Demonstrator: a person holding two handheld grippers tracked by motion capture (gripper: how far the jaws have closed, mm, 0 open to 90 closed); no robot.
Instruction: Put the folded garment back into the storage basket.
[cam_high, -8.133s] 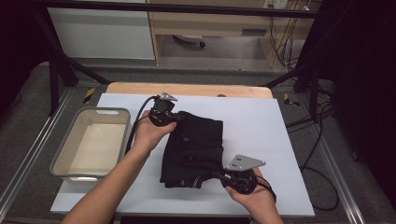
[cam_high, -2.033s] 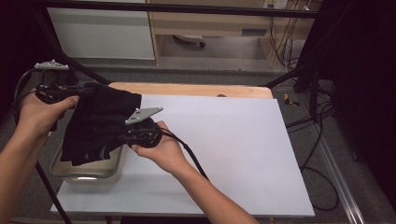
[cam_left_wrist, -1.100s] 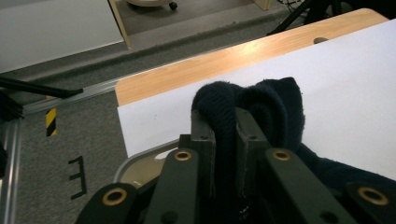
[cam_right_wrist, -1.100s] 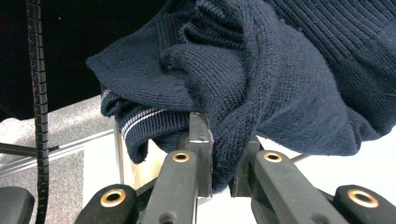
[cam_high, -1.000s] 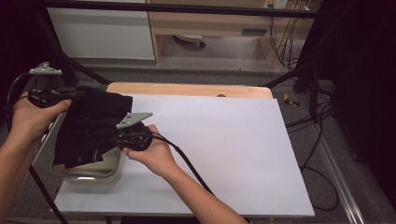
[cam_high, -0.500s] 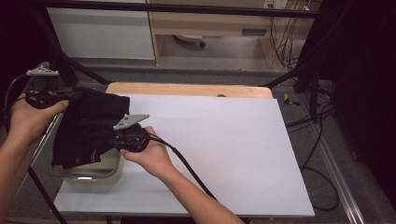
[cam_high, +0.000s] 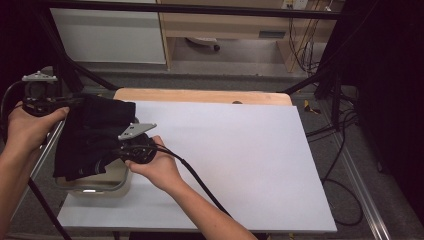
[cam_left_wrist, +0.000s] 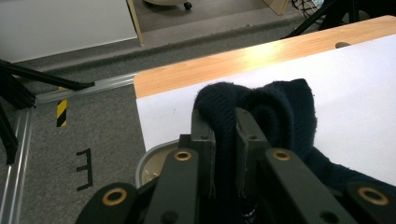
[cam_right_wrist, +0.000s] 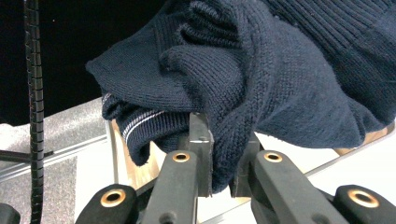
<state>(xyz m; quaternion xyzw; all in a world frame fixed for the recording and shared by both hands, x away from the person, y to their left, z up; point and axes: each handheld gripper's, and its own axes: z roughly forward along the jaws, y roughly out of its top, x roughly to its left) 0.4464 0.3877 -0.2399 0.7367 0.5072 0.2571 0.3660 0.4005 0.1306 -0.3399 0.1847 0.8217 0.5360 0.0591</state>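
A folded dark navy knitted sweater (cam_high: 92, 135) hangs in the air over the pale plastic bin (cam_high: 107, 182) at the table's left edge. My left gripper (cam_high: 70, 102) holds its far upper edge; in the left gripper view the jaws pinch a fold of the sweater (cam_left_wrist: 261, 112). My right gripper (cam_high: 117, 150) grips the near right side. In the right gripper view the sweater (cam_right_wrist: 261, 79) bulges over the jaws, with a thin pale stripe on a lower layer, above the bin's rim (cam_right_wrist: 112, 154).
The white table top (cam_high: 240, 150) stretches out to the right of the bin, with a bare wooden strip (cam_high: 200, 95) along its far edge. A metal rail (cam_left_wrist: 79, 91) and grey carpet lie to the left. Black cables (cam_high: 345, 125) trail on the floor at right.
Eight seconds ago the sweater lay on the table's middle. Both grippers have carried it left over the bin; in the last second it sank slightly and shifted a little right.
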